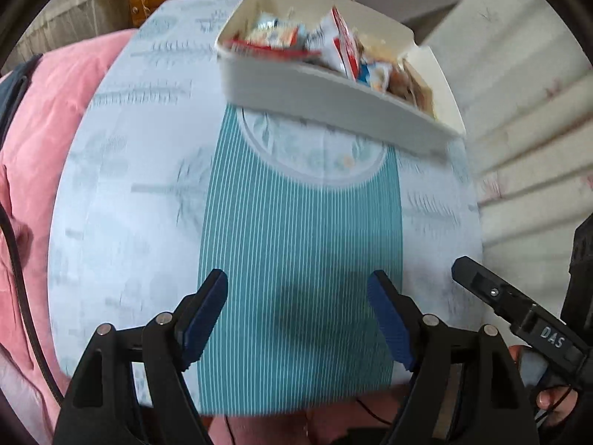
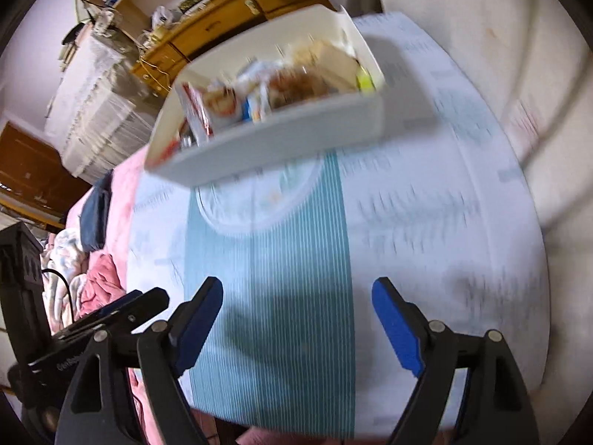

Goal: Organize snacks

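Observation:
A white rectangular bin stands at the far end of a small table covered with a pale blue cloth with a teal striped band. Several snack packets, red, white, blue and brown, fill it. My left gripper hangs open over the near part of the teal band, nothing between its blue pads. My right gripper is open too, above the same band, holding nothing. In the left wrist view the right gripper's black body shows at the right edge, held by a hand.
A pink blanket lies left of the table, with a dark cable across it. A cream padded surface borders the right side. Wooden furniture and stacked plastic drawers stand beyond.

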Tool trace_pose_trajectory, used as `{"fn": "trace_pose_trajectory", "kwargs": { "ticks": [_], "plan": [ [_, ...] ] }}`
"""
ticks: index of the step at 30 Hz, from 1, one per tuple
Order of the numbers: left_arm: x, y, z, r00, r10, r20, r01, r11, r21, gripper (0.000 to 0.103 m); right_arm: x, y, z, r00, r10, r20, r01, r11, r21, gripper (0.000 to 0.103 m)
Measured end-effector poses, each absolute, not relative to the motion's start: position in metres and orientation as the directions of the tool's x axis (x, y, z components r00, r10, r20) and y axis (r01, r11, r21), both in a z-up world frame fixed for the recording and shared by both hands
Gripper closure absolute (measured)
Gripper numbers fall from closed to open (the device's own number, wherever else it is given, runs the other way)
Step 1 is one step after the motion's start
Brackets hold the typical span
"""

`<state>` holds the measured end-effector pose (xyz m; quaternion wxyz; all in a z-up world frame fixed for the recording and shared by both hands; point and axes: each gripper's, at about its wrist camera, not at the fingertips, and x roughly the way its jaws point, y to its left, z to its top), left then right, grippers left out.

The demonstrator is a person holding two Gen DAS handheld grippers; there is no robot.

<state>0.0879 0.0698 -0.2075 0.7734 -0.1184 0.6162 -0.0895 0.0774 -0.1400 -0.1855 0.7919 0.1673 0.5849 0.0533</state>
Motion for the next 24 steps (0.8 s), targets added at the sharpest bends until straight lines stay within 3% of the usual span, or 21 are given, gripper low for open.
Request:
{"fn": "trace_pose_trajectory", "kwargs": {
  "ticks": [5, 18, 24],
  "plan": [
    [0.058, 0.07, -0.179, 0.233, -0.318, -0.919, 0.033, 0.947, -0.319, 0.017, 0.043, -0.135, -0.162, 0.291, 0.257, -0.922, 0.092, 0.951, 0.294, 0.016],
    [0.053, 0.058, -0.047, 0.462, -0.312, -0.83, 0.1, 0.948, -0.301, 0.008, 0.017, -0.128, -0.042, 0.378, 0.213, -0.901, -0.037, 0.976, 0.215, 0.008],
    [0.035, 0.045, -0.017, 0.552, -0.218, -0.805, 0.076, 0.974, -0.212, 0.001, 0.006, -0.131, -0.019, 0.418, 0.199, -0.886, -0.024, 0.978, 0.208, 0.007]
  ]
}}
